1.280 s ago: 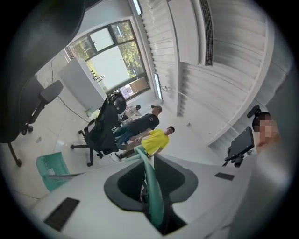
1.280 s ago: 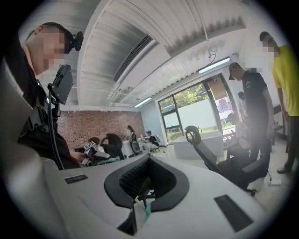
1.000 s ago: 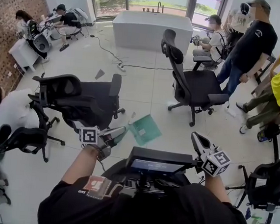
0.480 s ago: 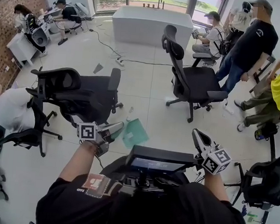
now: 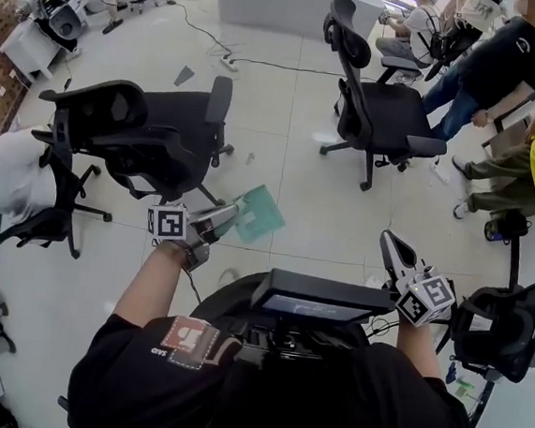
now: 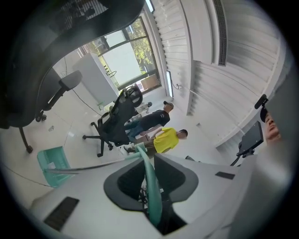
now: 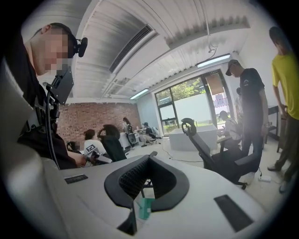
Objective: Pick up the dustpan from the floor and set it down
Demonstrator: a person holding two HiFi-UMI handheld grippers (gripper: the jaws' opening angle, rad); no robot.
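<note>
The green dustpan (image 5: 262, 214) hangs tilted over the white tiled floor, out ahead of my left gripper (image 5: 229, 214). That gripper is shut on the dustpan's green handle (image 6: 150, 186), which runs up between the two jaws in the left gripper view; the pan (image 6: 53, 162) shows at lower left there. My right gripper (image 5: 392, 246) is held off to the right, well apart from the dustpan. Its jaws (image 7: 150, 158) meet at the tips with nothing gripped.
A black office chair (image 5: 143, 140) stands just left of the dustpan, another (image 5: 375, 125) at the back right. Several people sit or stand around the room's edges. A cable and power strip (image 5: 228, 62) lie on the floor. A black screen (image 5: 320, 298) juts out in front of my chest.
My left gripper has sunk towards the floor with the dustpan still in it. The right gripper has dropped a little. The head view has tipped further down.
</note>
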